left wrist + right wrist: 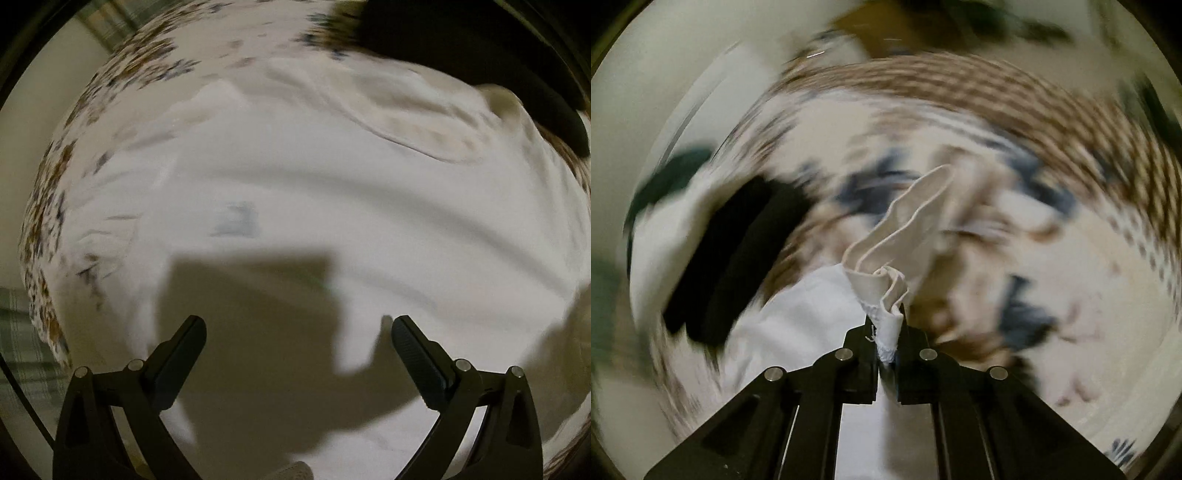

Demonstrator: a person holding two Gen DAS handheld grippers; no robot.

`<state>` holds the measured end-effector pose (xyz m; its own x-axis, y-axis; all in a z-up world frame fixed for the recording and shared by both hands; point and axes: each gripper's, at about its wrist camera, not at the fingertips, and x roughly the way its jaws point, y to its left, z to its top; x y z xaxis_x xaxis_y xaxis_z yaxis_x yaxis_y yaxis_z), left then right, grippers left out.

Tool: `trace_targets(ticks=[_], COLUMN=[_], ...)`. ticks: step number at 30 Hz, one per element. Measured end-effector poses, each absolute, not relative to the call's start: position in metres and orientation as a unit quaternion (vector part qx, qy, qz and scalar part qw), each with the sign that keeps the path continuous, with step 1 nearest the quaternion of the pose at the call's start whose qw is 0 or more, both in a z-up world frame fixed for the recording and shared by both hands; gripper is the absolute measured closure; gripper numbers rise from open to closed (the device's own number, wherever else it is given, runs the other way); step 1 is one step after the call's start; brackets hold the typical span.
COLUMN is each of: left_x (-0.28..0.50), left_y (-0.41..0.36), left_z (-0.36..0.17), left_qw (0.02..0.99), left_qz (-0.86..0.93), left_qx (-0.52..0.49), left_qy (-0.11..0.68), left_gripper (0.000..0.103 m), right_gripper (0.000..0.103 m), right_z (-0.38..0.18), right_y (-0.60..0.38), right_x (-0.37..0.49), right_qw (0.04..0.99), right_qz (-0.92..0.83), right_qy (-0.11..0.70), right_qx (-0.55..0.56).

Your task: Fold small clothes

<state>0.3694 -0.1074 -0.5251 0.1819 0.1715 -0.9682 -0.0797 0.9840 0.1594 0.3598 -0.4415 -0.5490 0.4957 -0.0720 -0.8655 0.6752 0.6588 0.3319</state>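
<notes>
The left gripper [298,332] hangs with its jaws wide apart above a white garment [295,177] that fills the middle of its view, spread over a flower-printed cloth [55,192]. Only the right wrist view shows the grip: the right gripper [888,328], at lower centre, is clamped on a bunched edge of white fabric [901,236], against a blurred background.
</notes>
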Motion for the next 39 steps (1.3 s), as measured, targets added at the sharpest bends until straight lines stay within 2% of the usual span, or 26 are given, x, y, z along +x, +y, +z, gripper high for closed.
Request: trace_targets(ticks=[3, 6, 9, 10, 11, 13, 14, 19, 22, 25, 28, 34, 39], left_x=[0.372, 0.371, 0.372, 0.37, 0.366, 0.361, 0.355, 0.336, 0.329, 0.327, 0.324, 0.318, 0.324], left_y=[-0.069, -0.033, 0.0, 0.007, 0.018, 0.034, 0.036, 0.067, 0.082, 0.102, 0.122, 0.185, 0.212], left_z=[-0.52, -0.519, -0.518, -0.517, -0.515, -0.512, -0.511, -0.514, -0.52, -0.525, -0.531, -0.555, -0.571], left_qw=[0.767, 0.764, 0.76, 0.759, 0.759, 0.761, 0.76, 0.748, 0.742, 0.736, 0.726, 0.691, 0.66], left_qz=[0.105, 0.127, 0.139, 0.141, 0.143, 0.148, 0.151, 0.181, 0.199, 0.213, 0.217, 0.224, 0.221], left_qx=[0.017, 0.005, 0.001, 0.0, -0.004, -0.014, -0.018, -0.06, -0.072, -0.09, -0.134, -0.333, -0.472], left_qy=[0.633, 0.633, 0.635, 0.636, 0.635, 0.632, 0.632, 0.636, 0.637, 0.636, 0.639, 0.601, 0.542], left_gripper=[0.0, 0.0, 0.0, 0.0, 0.0, 0.0, 0.0, 0.0, 0.0, 0.0, 0.0, 0.001, 0.001], right_gripper=[0.096, 0.096, 0.092, 0.081, 0.065, 0.049, 0.047, 0.046, 0.046, 0.046, 0.046, 0.046, 0.046], right_z=[-0.553, -0.589, -0.615, -0.614, -0.609, -0.59, -0.583, -0.578, -0.598, -0.64, -0.631, -0.606, -0.624], right_y=[-0.375, -0.3, -0.268, -0.264, -0.266, -0.282, -0.29, -0.315, -0.324, -0.318, -0.319, -0.298, -0.276], right_x=[0.399, 0.428, 0.429, 0.427, 0.425, 0.417, 0.414, 0.41, 0.421, 0.436, 0.434, 0.41, 0.413], right_qw=[0.817, 0.802, 0.762, 0.754, 0.753, 0.761, 0.765, 0.765, 0.756, 0.732, 0.738, 0.756, 0.738], right_qz=[-0.165, -0.077, -0.003, 0.028, 0.04, 0.052, 0.043, -0.024, -0.054, -0.126, -0.117, -0.113, -0.115], right_qy=[0.491, 0.568, 0.627, 0.63, 0.624, 0.59, 0.578, 0.561, 0.581, 0.645, 0.635, 0.612, 0.63], right_qx=[0.252, 0.168, 0.162, 0.186, 0.206, 0.265, 0.281, 0.316, 0.297, 0.179, 0.196, 0.201, 0.211])
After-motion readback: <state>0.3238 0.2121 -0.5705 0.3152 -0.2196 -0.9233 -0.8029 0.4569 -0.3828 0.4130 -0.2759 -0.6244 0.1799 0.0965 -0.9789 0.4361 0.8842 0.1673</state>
